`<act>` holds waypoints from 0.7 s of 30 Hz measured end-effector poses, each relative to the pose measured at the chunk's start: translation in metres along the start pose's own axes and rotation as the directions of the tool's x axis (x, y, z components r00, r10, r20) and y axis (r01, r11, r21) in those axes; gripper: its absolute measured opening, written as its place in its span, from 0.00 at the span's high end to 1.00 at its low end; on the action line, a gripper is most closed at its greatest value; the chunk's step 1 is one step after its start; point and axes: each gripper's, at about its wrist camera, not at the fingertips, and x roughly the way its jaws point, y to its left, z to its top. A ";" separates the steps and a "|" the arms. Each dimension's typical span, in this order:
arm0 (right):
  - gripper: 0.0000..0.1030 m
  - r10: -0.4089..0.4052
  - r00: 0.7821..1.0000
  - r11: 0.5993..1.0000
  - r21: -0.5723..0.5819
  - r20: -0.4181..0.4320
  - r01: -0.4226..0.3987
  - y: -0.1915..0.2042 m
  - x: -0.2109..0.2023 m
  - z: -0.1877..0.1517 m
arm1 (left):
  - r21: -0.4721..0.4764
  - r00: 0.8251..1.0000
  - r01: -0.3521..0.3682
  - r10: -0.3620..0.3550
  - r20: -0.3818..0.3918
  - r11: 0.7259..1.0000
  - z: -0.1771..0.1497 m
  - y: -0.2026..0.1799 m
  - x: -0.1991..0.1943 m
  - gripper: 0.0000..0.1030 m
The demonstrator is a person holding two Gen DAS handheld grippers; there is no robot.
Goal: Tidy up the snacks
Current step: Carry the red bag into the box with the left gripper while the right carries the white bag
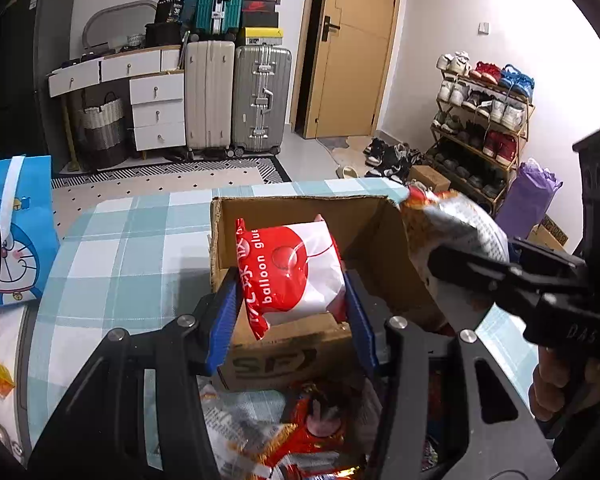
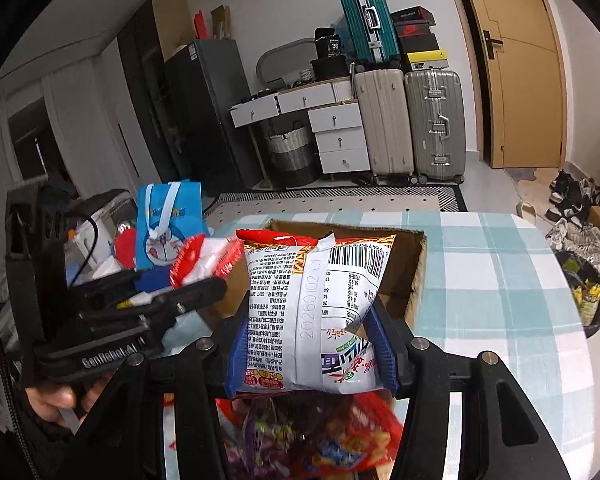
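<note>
Above the open cardboard box (image 1: 300, 344) near the checked tablecloth's (image 1: 120, 248) far edge: left gripper (image 1: 290, 300) clamped on a red-and-white "balloon glue" packet (image 1: 296, 276); right gripper (image 2: 310, 340) clamped on a white noodle packet (image 2: 316, 308). Loose snack packets (image 2: 320, 436) at near edge; blue cartoon bag (image 1: 16, 232) off the left edge

I find a lived-in home room: stacked suitcases (image 1: 236, 96), a white drawer unit (image 1: 156, 112), a loaded shoe rack (image 1: 480, 120), a wooden door (image 1: 352, 48) and a patterned rug (image 1: 160, 184).
</note>
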 end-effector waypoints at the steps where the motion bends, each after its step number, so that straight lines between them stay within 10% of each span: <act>1: 0.49 0.002 1.000 1.000 0.002 0.002 -0.002 -0.001 0.003 0.002 | 0.005 1.000 -0.004 0.004 -0.003 1.000 0.002 0.000 0.005 0.54; 21: 0.50 -0.003 0.995 0.999 -0.044 -0.101 -0.001 -0.034 0.072 0.008 | 0.044 0.989 -0.001 0.007 -0.150 0.999 -0.007 -0.010 0.071 0.54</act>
